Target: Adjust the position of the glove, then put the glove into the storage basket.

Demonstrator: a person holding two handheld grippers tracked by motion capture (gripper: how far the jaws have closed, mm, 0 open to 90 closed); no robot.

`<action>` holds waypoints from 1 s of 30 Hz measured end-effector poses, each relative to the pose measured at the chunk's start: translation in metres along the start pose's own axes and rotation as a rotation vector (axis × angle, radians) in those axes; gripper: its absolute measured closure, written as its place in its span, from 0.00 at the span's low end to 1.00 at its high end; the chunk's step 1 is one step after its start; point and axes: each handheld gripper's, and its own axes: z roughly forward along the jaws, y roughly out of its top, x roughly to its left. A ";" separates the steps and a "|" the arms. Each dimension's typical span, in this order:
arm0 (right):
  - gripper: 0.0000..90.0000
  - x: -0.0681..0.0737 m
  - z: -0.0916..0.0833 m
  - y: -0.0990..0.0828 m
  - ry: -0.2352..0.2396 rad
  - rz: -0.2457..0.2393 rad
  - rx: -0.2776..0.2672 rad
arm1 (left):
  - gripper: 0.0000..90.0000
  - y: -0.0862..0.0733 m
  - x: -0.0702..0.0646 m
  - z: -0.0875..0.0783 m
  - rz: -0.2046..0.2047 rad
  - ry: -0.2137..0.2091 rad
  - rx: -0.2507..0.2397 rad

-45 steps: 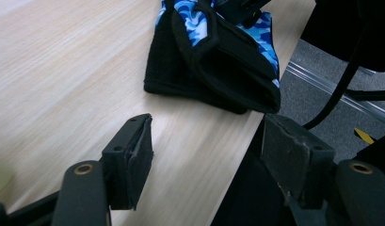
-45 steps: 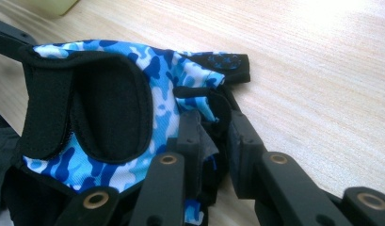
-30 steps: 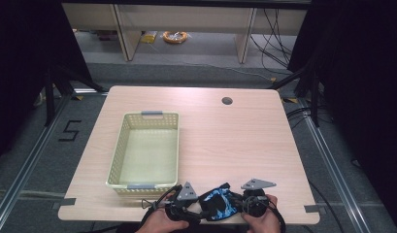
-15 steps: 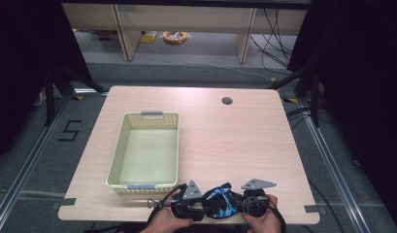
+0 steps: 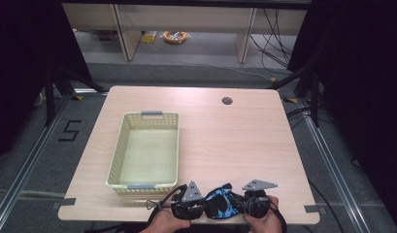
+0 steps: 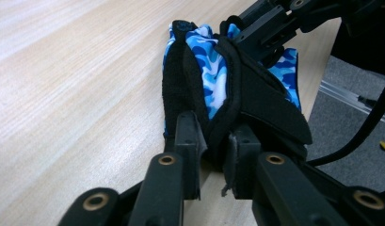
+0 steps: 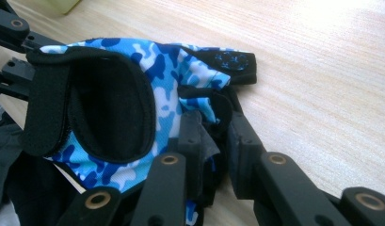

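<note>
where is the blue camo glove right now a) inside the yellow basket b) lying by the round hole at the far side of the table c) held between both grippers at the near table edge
c: the blue camo glove sits between the left gripper and the right gripper at the near table edge, each clamped on its fabric; the basket holds nothing.

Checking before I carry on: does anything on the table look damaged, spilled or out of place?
Nothing stands out. The blue camouflage glove is crumpled only because both hand-held grippers pinch it at the near table edge. The basket sits square, intact.
</note>
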 end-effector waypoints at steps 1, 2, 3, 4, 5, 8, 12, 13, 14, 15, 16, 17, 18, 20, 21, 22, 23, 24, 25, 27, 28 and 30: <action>0.88 0.000 0.000 0.000 -0.002 -0.002 0.003 | 0.87 0.001 0.000 -0.001 0.017 0.008 0.007; 0.88 0.000 -0.001 0.000 -0.001 -0.004 0.001 | 0.88 0.001 -0.002 -0.001 0.015 0.004 -0.007; 0.88 0.001 -0.002 -0.001 0.001 0.013 0.010 | 0.88 0.002 -0.001 -0.002 0.045 0.008 0.007; 0.88 0.001 -0.002 -0.001 -0.004 -0.001 0.001 | 0.89 0.002 -0.001 -0.003 0.034 0.000 0.003; 0.89 0.001 -0.001 -0.002 0.000 0.008 -0.018 | 0.89 0.002 -0.001 -0.003 0.038 0.008 0.001; 0.89 0.001 -0.002 -0.002 0.007 0.018 -0.030 | 0.89 0.002 -0.003 -0.004 0.023 0.000 -0.011; 0.90 0.003 -0.011 0.000 0.010 0.000 -0.020 | 0.90 0.004 -0.005 -0.010 0.034 0.006 -0.022; 0.90 0.004 -0.013 0.001 0.014 0.004 -0.027 | 0.90 0.005 -0.006 -0.013 0.040 0.010 -0.034; 0.91 0.004 -0.016 0.003 0.019 -0.020 -0.064 | 0.91 0.006 -0.007 -0.016 0.032 0.005 -0.051; 0.91 0.005 -0.019 0.004 0.025 -0.026 -0.080 | 0.91 0.006 -0.007 -0.016 0.032 0.005 -0.051; 0.91 0.007 -0.022 0.005 0.038 -0.012 -0.086 | 0.91 0.010 -0.007 -0.024 0.041 0.001 -0.062; 0.91 0.009 -0.025 0.007 0.031 -0.022 -0.094 | 0.91 0.011 -0.007 -0.027 0.038 0.004 -0.068; 0.91 0.009 -0.026 0.008 0.040 -0.028 -0.116 | 0.91 0.012 -0.008 -0.030 0.043 0.001 -0.081; 0.91 0.011 -0.028 0.010 0.067 -0.012 -0.131 | 0.91 0.014 -0.007 -0.035 0.067 -0.002 -0.089; 0.91 0.014 -0.031 0.010 0.073 0.017 -0.129 | 0.91 0.015 -0.007 -0.038 0.050 0.007 -0.085; 0.91 0.013 -0.032 0.012 0.070 -0.014 -0.154 | 0.91 0.017 -0.006 -0.040 0.065 0.000 -0.093; 0.91 0.017 -0.036 0.013 0.083 0.024 -0.136 | 0.91 0.020 -0.005 -0.043 0.053 -0.001 -0.103; 0.91 0.014 -0.038 0.016 0.074 -0.029 -0.170 | 0.91 0.022 -0.005 -0.046 0.038 -0.012 -0.105; 0.91 0.014 -0.040 0.018 0.073 -0.037 -0.181 | 0.91 0.025 -0.004 -0.050 0.058 -0.007 -0.111; 0.91 0.020 -0.047 0.023 0.085 -0.009 -0.186 | 0.91 0.032 -0.003 -0.058 0.071 0.000 -0.122; 0.91 0.022 -0.049 0.026 0.096 -0.009 -0.213 | 0.91 0.036 -0.002 -0.062 0.070 -0.005 -0.127; 0.91 0.026 -0.054 0.033 0.091 -0.033 -0.234 | 0.91 0.043 0.001 -0.072 0.083 -0.010 -0.127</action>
